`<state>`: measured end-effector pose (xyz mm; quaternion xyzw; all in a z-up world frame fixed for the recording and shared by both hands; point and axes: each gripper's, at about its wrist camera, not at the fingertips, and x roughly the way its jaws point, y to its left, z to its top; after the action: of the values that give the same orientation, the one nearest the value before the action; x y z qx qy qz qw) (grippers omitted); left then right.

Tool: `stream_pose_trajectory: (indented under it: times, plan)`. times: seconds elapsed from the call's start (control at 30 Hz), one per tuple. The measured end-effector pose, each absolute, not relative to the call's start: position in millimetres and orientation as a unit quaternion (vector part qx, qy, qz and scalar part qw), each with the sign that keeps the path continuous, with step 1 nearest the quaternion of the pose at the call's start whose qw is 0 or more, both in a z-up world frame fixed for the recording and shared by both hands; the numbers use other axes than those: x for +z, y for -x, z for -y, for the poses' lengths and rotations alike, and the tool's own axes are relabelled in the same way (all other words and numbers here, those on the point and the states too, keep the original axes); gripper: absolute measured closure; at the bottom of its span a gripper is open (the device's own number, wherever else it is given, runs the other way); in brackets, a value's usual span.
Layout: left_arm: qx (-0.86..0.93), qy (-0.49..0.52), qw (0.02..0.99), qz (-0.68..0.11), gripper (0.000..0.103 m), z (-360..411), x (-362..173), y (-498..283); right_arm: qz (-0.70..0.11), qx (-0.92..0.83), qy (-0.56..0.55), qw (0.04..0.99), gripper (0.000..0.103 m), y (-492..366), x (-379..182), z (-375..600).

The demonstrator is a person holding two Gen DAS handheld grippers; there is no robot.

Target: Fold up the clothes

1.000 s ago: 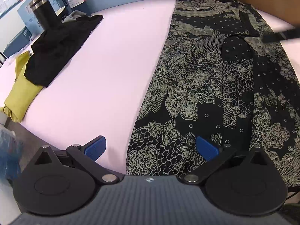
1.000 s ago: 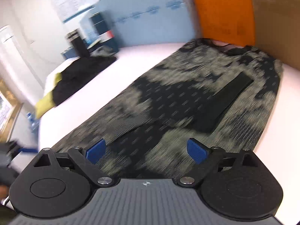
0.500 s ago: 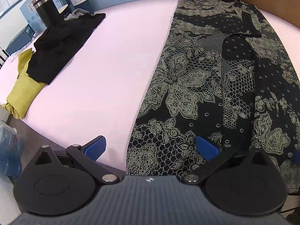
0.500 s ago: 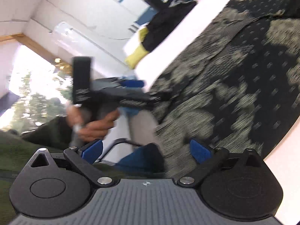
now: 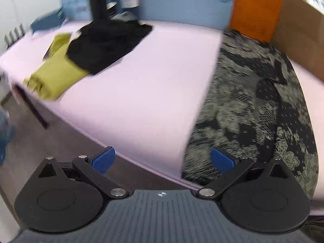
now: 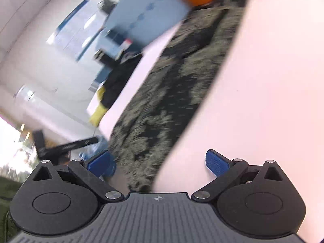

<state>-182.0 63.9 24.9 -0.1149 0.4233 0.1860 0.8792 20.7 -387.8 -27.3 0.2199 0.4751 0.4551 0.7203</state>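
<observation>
A long black garment with a cream lace print (image 5: pixel 253 109) lies flat on the pale pink table (image 5: pixel 141 85), its near end hanging over the front edge. My left gripper (image 5: pixel 162 159) is open and empty, just in front of the table edge by the garment's near left corner. My right gripper (image 6: pixel 158 162) is open and empty over the garment's near right corner (image 6: pixel 145 158). The garment also shows in the right wrist view (image 6: pixel 172 93). Both views are blurred.
A black garment (image 5: pixel 107 42) lies on a yellow-green one (image 5: pixel 52 75) at the table's far left. A dark tumbler (image 5: pixel 98 2) and boxes stand behind them. Blue, orange (image 5: pixel 255 8) and cardboard panels line the back. The left gripper (image 6: pixel 66 145) shows in the right wrist view.
My left gripper has pulled back and to the left, off the garment's near end to the table edge. My right gripper has swung towards the garment's near right corner. Both stay open.
</observation>
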Motion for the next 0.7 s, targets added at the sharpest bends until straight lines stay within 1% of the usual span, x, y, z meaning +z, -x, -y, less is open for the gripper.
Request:
stream_pose_trajectory:
  times: [0.1, 0.17, 0.3, 0.43, 0.57, 0.7]
  plan:
    - [0.177, 0.147, 0.878, -0.419, 0.002, -72, 22, 187, -0.478, 0.456, -0.234, 0.713, 0.002, -19, -35, 386]
    - [0.153, 0.146, 0.883, -0.42, 0.001, -69, 19, 182, -0.48, 0.46, -0.237, 0.708, 0.001, -18, -41, 379]
    - [0.135, 0.116, 0.882, -0.436, 0.002, -58, 13, 163, -0.468, 0.474, -0.227, 0.711, 0.0, -16, -41, 360]
    - [0.118, 0.1, 0.888, -0.434, 0.001, -45, 18, 158, -0.433, 0.499, -0.233, 0.714, 0.0, -19, -25, 342]
    - [0.072, 0.047, 0.892, -0.443, 0.002, -19, 22, 149, -0.431, 0.551, -0.167, 0.695, 0.0, -23, -9, 304]
    - [-0.015, -0.068, 0.896, -0.438, 0.002, 26, 24, 157, -0.443, 0.559, -0.146, 0.685, 0.0, -23, -12, 291]
